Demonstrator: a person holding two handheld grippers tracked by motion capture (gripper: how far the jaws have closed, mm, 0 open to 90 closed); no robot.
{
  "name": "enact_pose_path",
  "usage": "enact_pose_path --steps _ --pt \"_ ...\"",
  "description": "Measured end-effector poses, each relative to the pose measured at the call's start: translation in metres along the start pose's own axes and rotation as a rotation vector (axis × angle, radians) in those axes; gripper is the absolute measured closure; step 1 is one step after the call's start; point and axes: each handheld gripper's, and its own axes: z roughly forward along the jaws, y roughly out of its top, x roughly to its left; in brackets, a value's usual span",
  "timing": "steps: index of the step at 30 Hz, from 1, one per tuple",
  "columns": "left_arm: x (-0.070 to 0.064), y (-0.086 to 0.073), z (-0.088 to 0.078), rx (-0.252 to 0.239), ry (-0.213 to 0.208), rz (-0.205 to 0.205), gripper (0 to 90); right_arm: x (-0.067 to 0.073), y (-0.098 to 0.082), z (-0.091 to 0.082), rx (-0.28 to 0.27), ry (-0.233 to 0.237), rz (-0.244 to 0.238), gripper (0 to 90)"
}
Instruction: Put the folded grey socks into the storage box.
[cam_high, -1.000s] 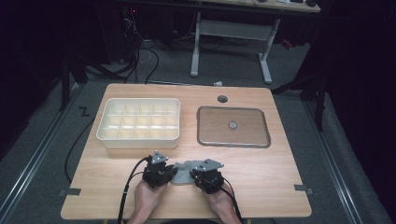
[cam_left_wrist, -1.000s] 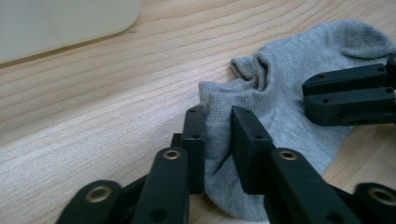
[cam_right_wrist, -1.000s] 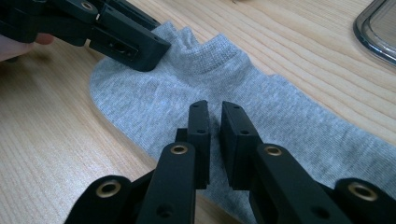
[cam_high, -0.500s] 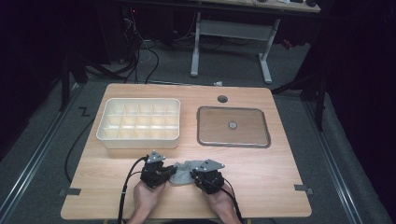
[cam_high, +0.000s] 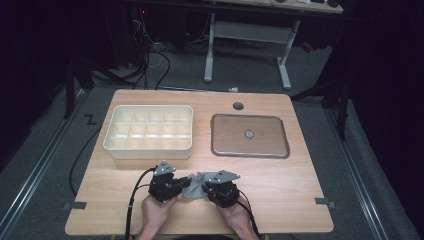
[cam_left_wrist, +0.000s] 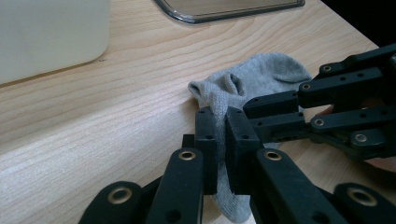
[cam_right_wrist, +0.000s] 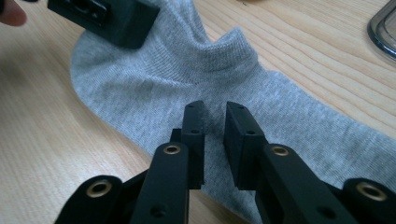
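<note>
A dim room with grey carpet and cables surrounds a light wooden tabletop (cam_high: 280, 200). Toward its far left corner sits a cream plastic organiser tray with a grid of compartments (cam_high: 149, 131), all empty as far as the high view shows. To its right, nearer the far right corner, lies a flat clear-rimmed rectangular lid or tray (cam_high: 249, 136).

Close to the near edge, about midway along it, lies a small grey knitted ankle sock (cam_left_wrist: 252, 84), and the two hands meet over it. The left tongs (cam_left_wrist: 221, 140) pinch a raised fold of the sock between nearly closed jaws. The right tongs (cam_right_wrist: 214, 142) hover over the sock's middle; their jaws have just been opening a little and stand narrowly apart, the fabric lying flat beneath them rather than clamped.

By my reading the work is at an early stage: the sock is gripped on one side only, apparently being folded or straightened, and nothing has reached the tray yet.
</note>
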Motion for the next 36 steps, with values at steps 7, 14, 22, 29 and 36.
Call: enact_pose_path --steps 7,14,22,29,36 --pt "0.003 0.001 -0.007 -0.01 -0.002 -0.015 84.8 -0.004 0.001 -0.006 -0.018 -0.002 0.026 79.8" --pt "0.003 0.001 -0.01 -0.005 -0.012 -0.02 84.8 -0.002 0.008 -0.004 -0.017 -0.007 0.003 82.0" --pt "0.002 0.006 -0.019 -0.01 -0.027 -0.023 84.8 0.0 0.018 0.007 0.015 0.004 -0.022 83.3" --pt "0.0 0.011 -0.023 -0.018 -0.06 -0.035 84.8 0.002 0.021 0.016 0.05 0.023 -0.04 83.7" --pt "0.0 0.016 -0.022 -0.024 -0.072 -0.038 84.8 0.005 0.025 0.022 0.061 0.042 -0.056 84.5"
